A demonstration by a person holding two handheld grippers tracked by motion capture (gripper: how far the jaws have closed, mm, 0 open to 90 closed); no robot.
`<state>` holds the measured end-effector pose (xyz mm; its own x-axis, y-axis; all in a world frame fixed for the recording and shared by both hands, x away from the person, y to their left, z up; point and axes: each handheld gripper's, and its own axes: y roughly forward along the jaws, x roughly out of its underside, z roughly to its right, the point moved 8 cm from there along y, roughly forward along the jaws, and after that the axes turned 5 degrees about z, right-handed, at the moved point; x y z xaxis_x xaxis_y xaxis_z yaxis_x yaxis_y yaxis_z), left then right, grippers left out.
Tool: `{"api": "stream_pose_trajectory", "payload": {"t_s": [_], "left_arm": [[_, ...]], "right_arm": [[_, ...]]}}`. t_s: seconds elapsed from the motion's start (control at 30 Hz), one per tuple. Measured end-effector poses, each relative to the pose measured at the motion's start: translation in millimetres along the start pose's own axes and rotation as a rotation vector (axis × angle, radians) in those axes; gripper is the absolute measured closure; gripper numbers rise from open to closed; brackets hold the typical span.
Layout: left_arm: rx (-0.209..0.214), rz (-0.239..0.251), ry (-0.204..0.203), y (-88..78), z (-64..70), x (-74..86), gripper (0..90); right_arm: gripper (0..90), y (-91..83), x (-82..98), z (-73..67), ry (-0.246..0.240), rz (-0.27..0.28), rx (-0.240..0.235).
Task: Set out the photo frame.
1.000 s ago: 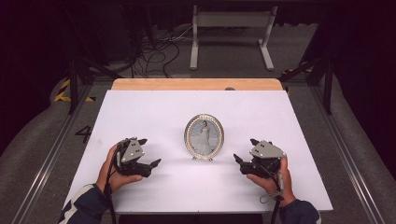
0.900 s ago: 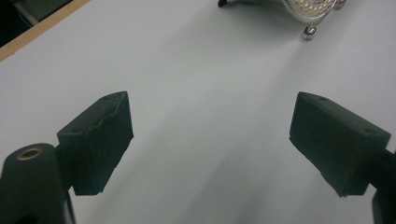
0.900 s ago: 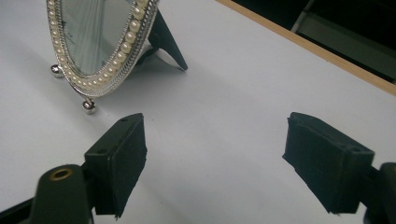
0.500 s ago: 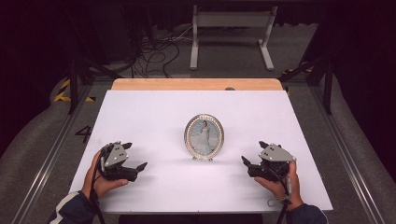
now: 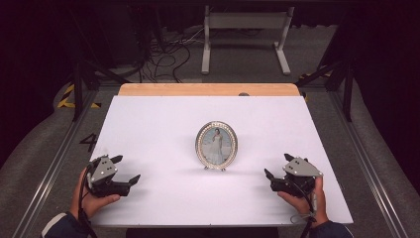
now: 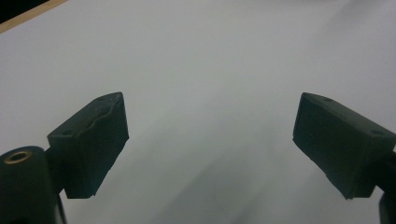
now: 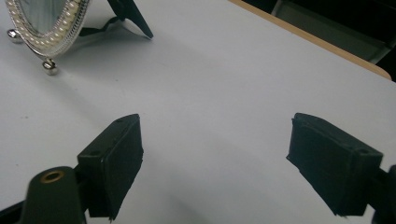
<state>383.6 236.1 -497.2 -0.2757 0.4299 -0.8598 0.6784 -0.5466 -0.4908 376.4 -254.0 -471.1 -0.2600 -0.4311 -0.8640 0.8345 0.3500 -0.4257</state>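
**Oval frame stands alone at centre, both grippers parked wide and empty**

The oval photo frame [image 5: 216, 146] stands upright near the middle of the white table [image 5: 163, 124], facing the person's side, so the portrait in it reads straight from the high view. It rests on small ball feet at its lower rim. In the right gripper view a dark easel leg [image 7: 133, 16] props it from behind, which explains why it stays upright with nothing touching it. That prop also makes it a thing likely to tip if nudged from the front or side.

From the frame, the left gripper [image 5: 124, 169] sits at about 8 o'clock and the right gripper [image 5: 277, 166] at about 4 o'clock, both near the table's near edge and well apart from it. Each is carried low in a hand, with the jaws angled inward toward the middle. This reads as a neutral, symmetric rest that leaves the frame room on both sides.

The left gripper's jaws stand wide apart, with bare table between them in its own view. The right gripper's jaws stand equally apart and hold nothing. Its camera catches the frame's pearl-studded rim [image 7: 60, 32] at about 11 o'clock, far beyond the jaw tips.

My judgement is that the frame is either set down and finished with, or not yet approached. Any grasp would best take the rim from the sides.
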Motion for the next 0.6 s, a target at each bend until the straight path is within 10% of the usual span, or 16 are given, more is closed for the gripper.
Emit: {"api": "stream_pose_trajectory", "payload": {"t_s": [0.6], "left_arm": [[0.009, 0.001, -0.049, -7.5, 0.3, 12.4, 9.1]], "right_arm": [[17.2, -14.5, 25.7, 14.7, 0.048, -0.012, 0.011]]}}
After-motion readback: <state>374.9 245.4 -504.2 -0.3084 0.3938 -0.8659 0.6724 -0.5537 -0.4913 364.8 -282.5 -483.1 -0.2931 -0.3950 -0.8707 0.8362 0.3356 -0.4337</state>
